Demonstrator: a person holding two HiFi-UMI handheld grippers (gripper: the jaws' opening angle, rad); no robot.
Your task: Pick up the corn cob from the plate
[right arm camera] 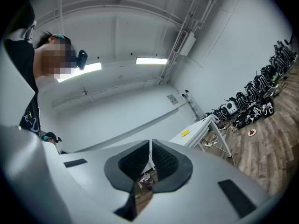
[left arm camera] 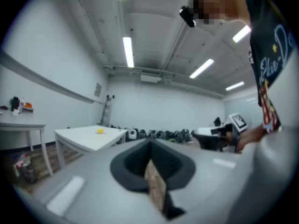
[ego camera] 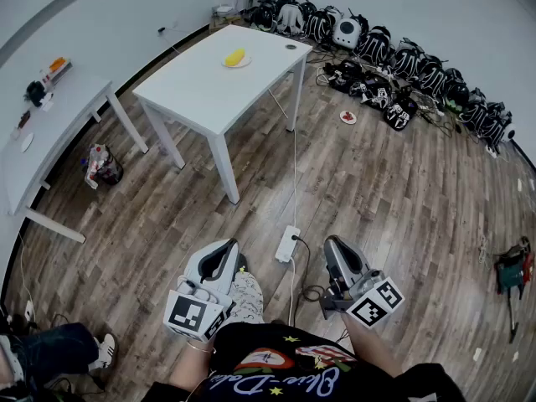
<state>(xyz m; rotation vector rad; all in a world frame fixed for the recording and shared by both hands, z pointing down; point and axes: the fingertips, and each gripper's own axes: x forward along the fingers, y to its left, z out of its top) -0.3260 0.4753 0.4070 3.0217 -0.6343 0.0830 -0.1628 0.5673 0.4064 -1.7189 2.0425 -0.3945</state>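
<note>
A brown wood-plank floor point(ego camera: 402, 191) spreads under a white rectangular table point(ego camera: 201, 90) that stands well ahead of the person. Near the table's far end sits a small pale round plate point(ego camera: 247, 62), and the yellow corn cob point(ego camera: 235, 56) lies on it, the only thing it holds. Both tools are held low and close to the person's body, side by side, pointing roughly level toward the table and well apart from the plate. The grey left gripper point(ego camera: 229, 246) has its dark pads pressed together with nothing between them. The grey right gripper point(ego camera: 333, 243) is likewise closed and empty.
</note>
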